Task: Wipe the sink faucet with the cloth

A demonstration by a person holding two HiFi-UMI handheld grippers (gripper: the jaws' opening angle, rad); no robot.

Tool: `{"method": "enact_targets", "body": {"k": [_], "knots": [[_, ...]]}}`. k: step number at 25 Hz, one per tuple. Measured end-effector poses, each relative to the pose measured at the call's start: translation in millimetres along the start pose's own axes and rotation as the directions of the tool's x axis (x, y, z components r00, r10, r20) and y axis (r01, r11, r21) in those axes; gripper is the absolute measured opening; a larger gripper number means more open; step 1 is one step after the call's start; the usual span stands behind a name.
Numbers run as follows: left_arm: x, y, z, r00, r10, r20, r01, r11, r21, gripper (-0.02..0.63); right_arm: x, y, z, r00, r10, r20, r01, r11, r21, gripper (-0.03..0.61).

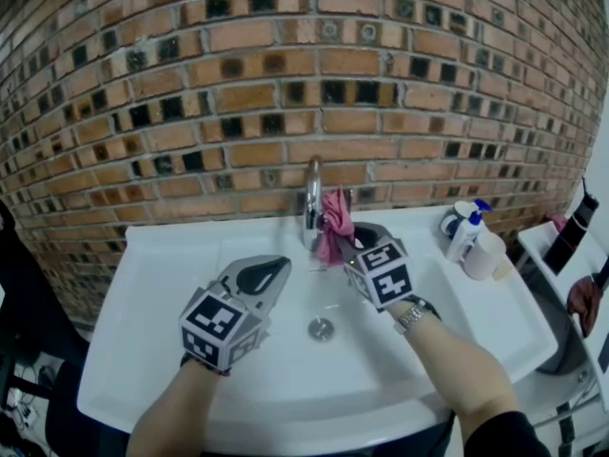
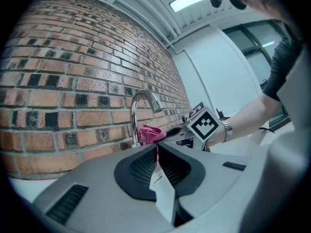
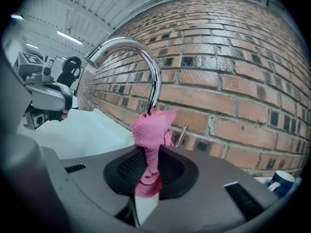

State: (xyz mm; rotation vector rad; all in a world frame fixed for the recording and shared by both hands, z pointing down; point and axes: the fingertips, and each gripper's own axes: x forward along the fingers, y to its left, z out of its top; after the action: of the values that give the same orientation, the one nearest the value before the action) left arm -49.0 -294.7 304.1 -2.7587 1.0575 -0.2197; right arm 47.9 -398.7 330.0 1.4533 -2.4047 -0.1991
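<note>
1. My right gripper (image 3: 147,171) is pinching the pink cloth (image 3: 152,130). The jaws are pressed onto a fold of it, a short tail hangs below the pads, and the bulk bunches up past the tips.
2. In the head view the cloth sits low on the faucet (image 1: 312,196), touching the right side of its stem, just above the back edge of the sink (image 1: 143,350).
3. From the right gripper view, the chrome faucet rises behind the cloth and arches over to the left, with its spout pointing down.
4. My left gripper (image 2: 157,152) has its jaws pressed together with nothing between them. It hovers over the left half of the basin, short of the faucet and apart from the cloth.
5. The drain (image 1: 322,328) lies in the basin floor between my two grippers.
6. Some bottles (image 1: 468,234) stand on the sink's right back corner, beside the brick wall (image 1: 285,84).
7. Both grippers point toward the wall, the right one nearer to it than the left.
</note>
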Motion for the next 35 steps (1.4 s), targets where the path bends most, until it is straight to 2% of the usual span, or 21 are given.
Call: {"method": "enact_targets", "body": {"k": [8,17,29,35], "knots": [[1.1,-0.7,-1.7,1.000,-0.002,-0.002,0.002,1.000,0.002,0.017,-9.7,-6.2,-7.4,1.000,-0.008,-0.026,0.008,1.000,-0.012,0.060],[2.0,-1.2,-4.3,1.000,-0.004,-0.001,0.004,1.000,0.007,0.017,-17.5,-26.2,-10.3,0.998,-0.061,-0.036,0.061,0.998,0.008,0.058],[2.4,-0.2,-4.6,1.000,-0.006,-0.004,0.006,1.000,0.004,0.017,-12.1,-59.6,-26.3,0.987,-0.142,-0.073,0.151,0.981,0.125,0.058],[1.7,0.5,-4.9,1.000,0.001,-0.014,-0.001,1.000,-0.003,0.017,2.3,-64.2,-32.1,0.988,-0.127,-0.088,0.139,0.978,0.157,0.058]]}}
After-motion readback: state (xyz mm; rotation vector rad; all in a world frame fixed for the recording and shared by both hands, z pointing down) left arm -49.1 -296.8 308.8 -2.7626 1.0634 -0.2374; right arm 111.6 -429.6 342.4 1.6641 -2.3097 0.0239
